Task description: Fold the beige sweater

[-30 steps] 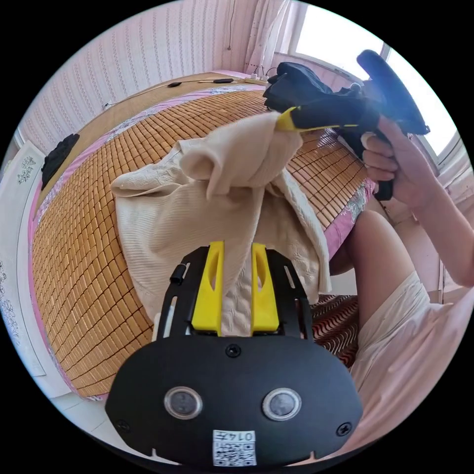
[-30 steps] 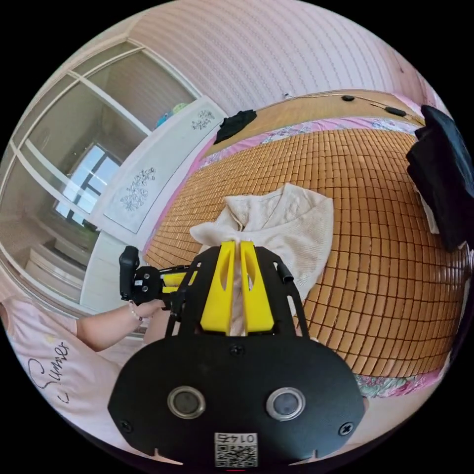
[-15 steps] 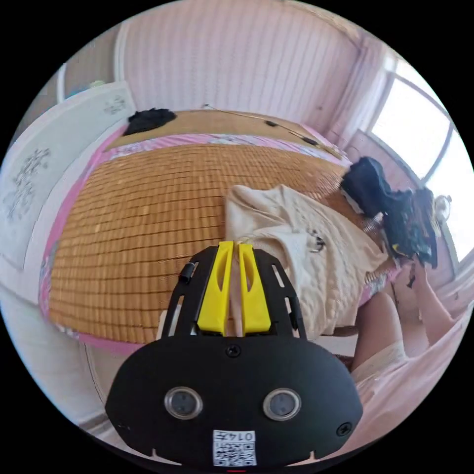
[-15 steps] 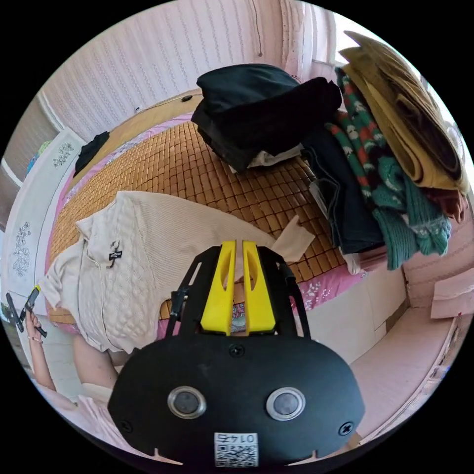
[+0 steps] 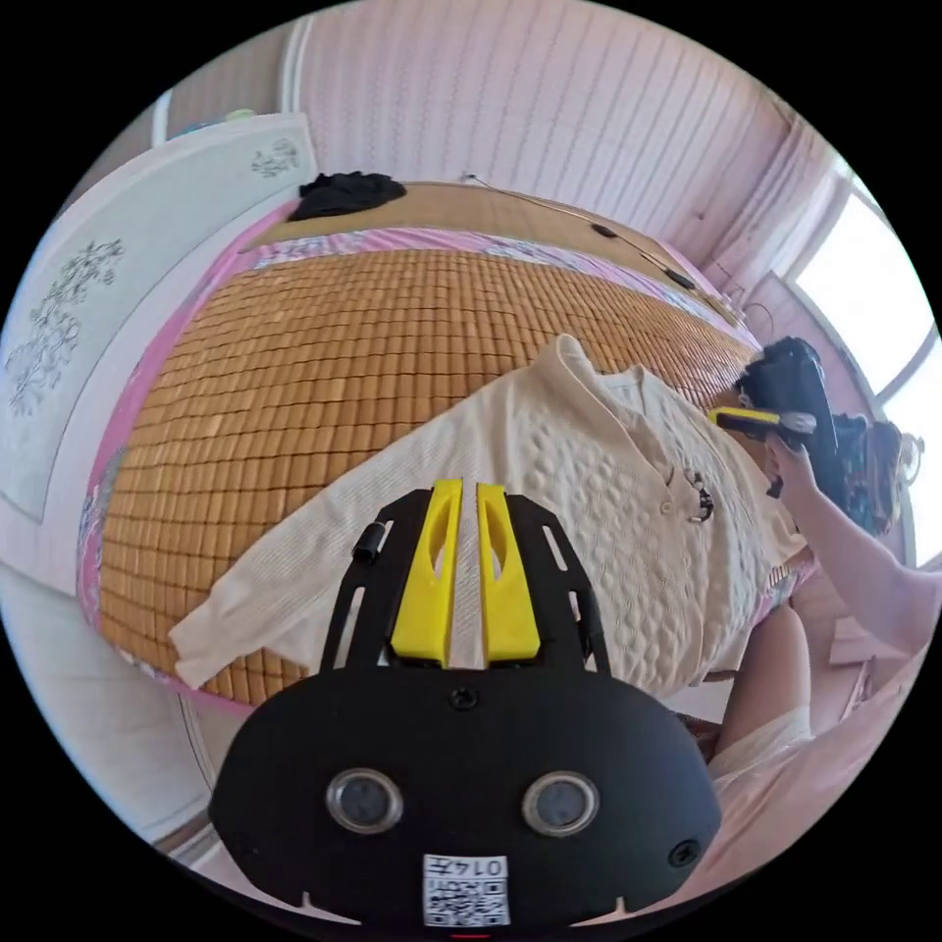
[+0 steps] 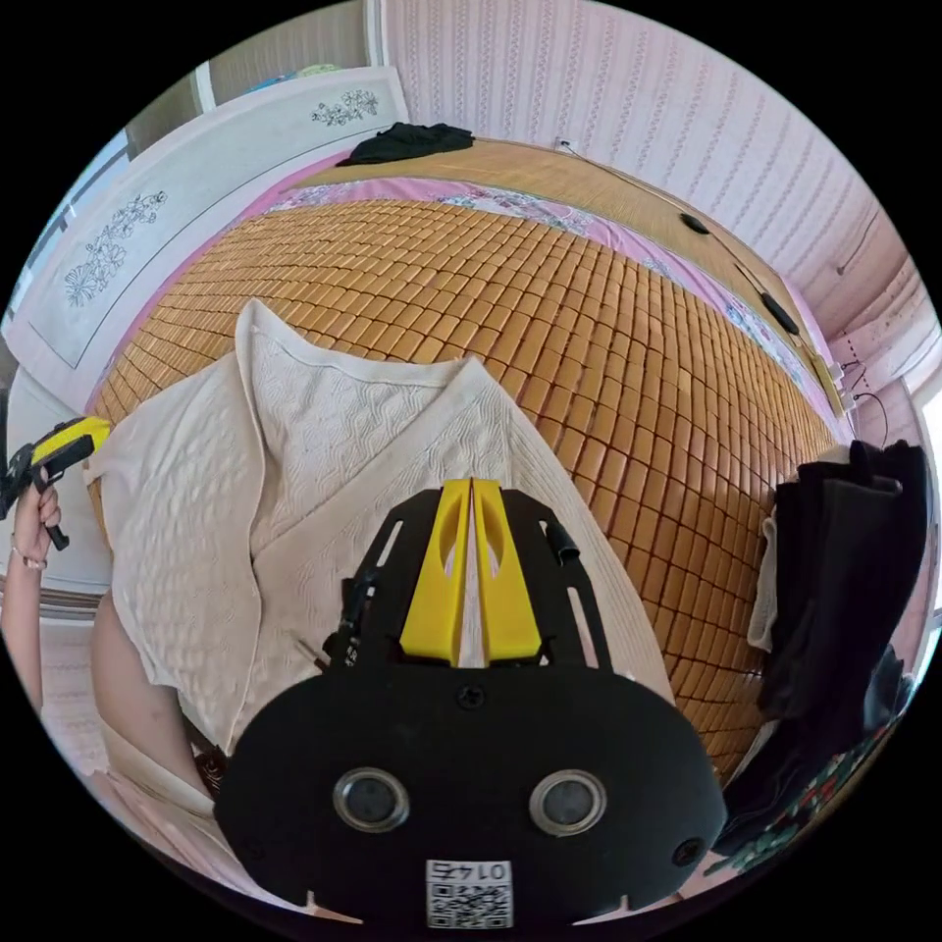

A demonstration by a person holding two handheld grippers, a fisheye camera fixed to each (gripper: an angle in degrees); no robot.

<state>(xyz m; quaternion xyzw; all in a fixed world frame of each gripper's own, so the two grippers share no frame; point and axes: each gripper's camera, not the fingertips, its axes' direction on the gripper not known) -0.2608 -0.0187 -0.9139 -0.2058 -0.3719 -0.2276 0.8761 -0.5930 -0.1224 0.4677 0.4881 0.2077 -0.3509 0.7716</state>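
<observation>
Left gripper view — beige sweater (image 5: 589,491) spread flat

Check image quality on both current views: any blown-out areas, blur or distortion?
Left gripper view: window at right blown out to white, beige sweater evenly lit and sharp. Right gripper view: no glare, bamboo mat crisp. Both: strong fisheye bowing of mat lines, black vignette around the circle.

Both grippers — left (image 5: 461,496), right (image 6: 469,491) — fingers nearly together.
</observation>
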